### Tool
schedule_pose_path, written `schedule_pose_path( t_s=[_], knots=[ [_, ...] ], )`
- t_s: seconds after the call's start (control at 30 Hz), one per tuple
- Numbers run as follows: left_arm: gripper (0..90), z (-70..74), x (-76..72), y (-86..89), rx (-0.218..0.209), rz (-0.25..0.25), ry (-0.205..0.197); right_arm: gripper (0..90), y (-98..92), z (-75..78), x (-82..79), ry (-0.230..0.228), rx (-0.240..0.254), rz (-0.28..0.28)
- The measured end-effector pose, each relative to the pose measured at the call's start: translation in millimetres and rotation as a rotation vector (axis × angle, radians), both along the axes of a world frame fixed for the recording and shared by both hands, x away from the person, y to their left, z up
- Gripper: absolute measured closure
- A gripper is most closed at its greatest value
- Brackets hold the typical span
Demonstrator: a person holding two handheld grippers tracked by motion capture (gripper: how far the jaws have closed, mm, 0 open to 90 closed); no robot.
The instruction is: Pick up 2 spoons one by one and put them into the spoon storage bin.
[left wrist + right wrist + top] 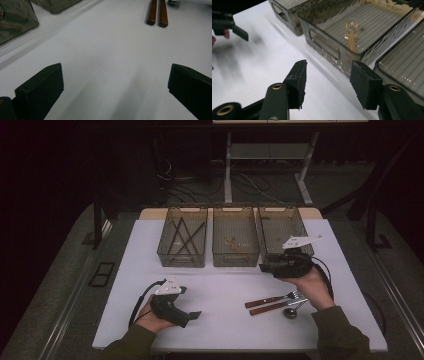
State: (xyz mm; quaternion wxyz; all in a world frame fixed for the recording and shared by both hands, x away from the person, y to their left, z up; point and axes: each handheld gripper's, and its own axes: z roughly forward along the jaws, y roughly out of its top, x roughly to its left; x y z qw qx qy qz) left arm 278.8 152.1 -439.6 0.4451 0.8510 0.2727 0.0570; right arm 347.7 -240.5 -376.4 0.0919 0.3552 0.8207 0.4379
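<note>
the left claw (pixel 194 315) rests low on the near left part of the white desk (pixel 225 320), held in a person's left hand (pixel 150 317) with its jaws pointing right. in the left gripper view its two black jaws stand wide apart with nothing but bare desk between them.

the right claw (pixel 263 267) hovers at the right of the desk, just in front of the near wall of the right-hand smoky translucent plastic bin (pixel 280 222), held in the person's right hand (pixel 307 282) and pointing left. in the right gripper view its jaws (pixel 327 82) stand partly apart with nothing between them; they point at the near wall of the middle smoky translucent plastic bin (pixel 332 53).

the wooden-handled cutlery (pixel 272 302) lies on the desk near the right hand, towards the near right: two pieces with brown handles lying side by side, handles to the left, metal ends to the right, one clearly a fork, and a small metal spoon (pixel 291 311) just near of them. in the left gripper view the two brown handle ends (pixel 157 15) lie close together at the far side, well apart from the left claw.

three bins stand in a row at the far side of the desk. the left-hand smoky translucent plastic bin (pixel 170 255) holds several long dark thin sticks (pixel 182 237) crossing each other. the middle bin holds a few small golden pieces (pixel 235 244), one seen through its wall in the right gripper view as a small golden thing with a round head (pixel 351 33). what lies in the right bin i cannot tell.
</note>
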Motion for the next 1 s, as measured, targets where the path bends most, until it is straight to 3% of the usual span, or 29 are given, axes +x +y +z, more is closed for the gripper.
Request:
schedule_pose_path(
  t_s=[0.37, 0.77, 1.0],
  knots=[
    [0.0, 0.6, -0.4, 0.2, -0.002, -0.001, -0.002, 67.9, -10.9, -13.3, -20.2, 0.003, -0.096, 0.013],
    [0.0, 0.7, -0.4, 0.4, -0.003, -0.002, -0.003, 88.6, -30.7, -19.8, -38.3, 0.014, -0.143, 0.016],
    [0.0, 0.7, -0.5, 0.5, -0.002, -0.002, -0.004, 89.8, -46.1, -25.8, -47.5, 0.038, -0.158, 0.004]
  ],
)
